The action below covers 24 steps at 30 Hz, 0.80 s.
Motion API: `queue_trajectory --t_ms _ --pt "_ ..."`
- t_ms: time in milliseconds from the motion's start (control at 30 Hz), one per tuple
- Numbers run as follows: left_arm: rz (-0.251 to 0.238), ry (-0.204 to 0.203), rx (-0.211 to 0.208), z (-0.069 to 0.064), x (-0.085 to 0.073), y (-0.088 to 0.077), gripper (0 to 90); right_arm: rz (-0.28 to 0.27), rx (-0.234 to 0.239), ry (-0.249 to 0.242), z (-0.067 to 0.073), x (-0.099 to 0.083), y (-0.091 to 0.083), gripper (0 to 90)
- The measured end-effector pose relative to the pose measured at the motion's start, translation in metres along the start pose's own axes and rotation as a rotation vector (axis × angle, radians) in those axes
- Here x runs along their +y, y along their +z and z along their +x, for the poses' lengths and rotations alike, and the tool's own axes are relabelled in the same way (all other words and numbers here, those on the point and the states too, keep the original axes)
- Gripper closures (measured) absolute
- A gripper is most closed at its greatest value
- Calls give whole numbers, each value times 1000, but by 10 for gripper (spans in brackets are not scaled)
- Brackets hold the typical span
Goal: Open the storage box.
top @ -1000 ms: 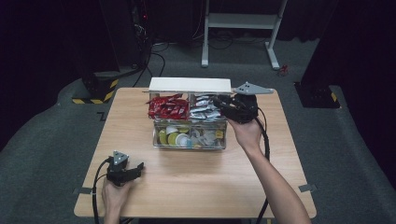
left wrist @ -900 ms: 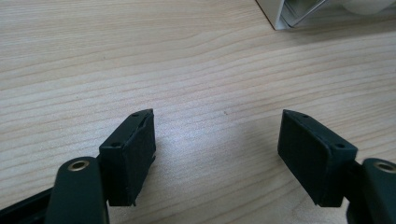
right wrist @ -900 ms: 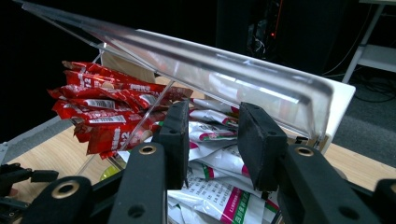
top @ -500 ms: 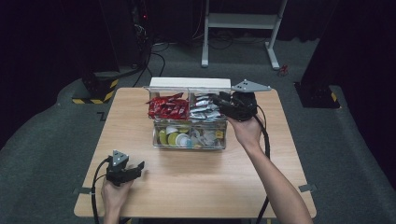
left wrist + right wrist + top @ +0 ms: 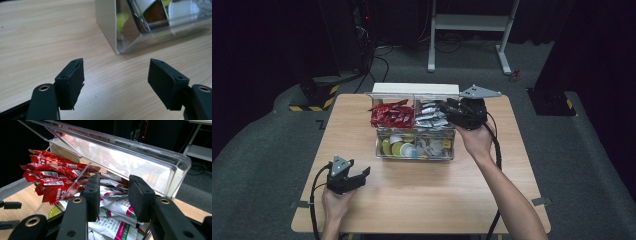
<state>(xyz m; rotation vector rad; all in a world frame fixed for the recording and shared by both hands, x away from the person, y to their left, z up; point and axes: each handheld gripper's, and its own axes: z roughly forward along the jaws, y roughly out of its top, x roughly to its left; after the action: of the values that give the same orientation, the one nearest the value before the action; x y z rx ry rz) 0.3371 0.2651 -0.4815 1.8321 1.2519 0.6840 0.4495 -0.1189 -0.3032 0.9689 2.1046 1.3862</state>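
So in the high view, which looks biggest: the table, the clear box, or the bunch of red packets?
Largest to smallest:
1. Table
2. Clear box
3. Red packets, which fill just one compartment of the box.
The gaps are plain, so nearness to the camera does not blur this order.

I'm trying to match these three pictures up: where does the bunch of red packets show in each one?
High view: the red packets stand in the back left compartment of the clear organiser box, mid-table.
Left gripper view: no red packets here; a front corner of the box sits upper right, above the open jaws.
Right gripper view: the red packets fan out at left, beside the silver packets.
Shared landmark: the clear organiser box.
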Motion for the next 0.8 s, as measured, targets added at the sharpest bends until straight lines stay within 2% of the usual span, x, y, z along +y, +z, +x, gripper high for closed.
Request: queue_trajectory --t_ms 167,200,367,500,533,633,800 --pt "19 8 -18 1 8 2 309 0 -3 -3 1 0 0 615" --pt "5 4 -37 0 11 0 316 1 -1 -4 0 0 0 615" --pt "-24 13 -60 0 21 -4 325 -1 -3 -6 1 0 0 611" --pt "-49 8 -84 4 38 -11 345 0 -1 -1 0 0 -1 612" --pt "-49 8 -84 4 38 -11 347 1 -2 -2 0 0 0 612" --pt "-48 41 -80 5 54 -14 362 0 0 -1 0 0 -1 612" --pt "-76 35 -96 7 69 -19 392 -2 4 4 -1 0 -1 612"
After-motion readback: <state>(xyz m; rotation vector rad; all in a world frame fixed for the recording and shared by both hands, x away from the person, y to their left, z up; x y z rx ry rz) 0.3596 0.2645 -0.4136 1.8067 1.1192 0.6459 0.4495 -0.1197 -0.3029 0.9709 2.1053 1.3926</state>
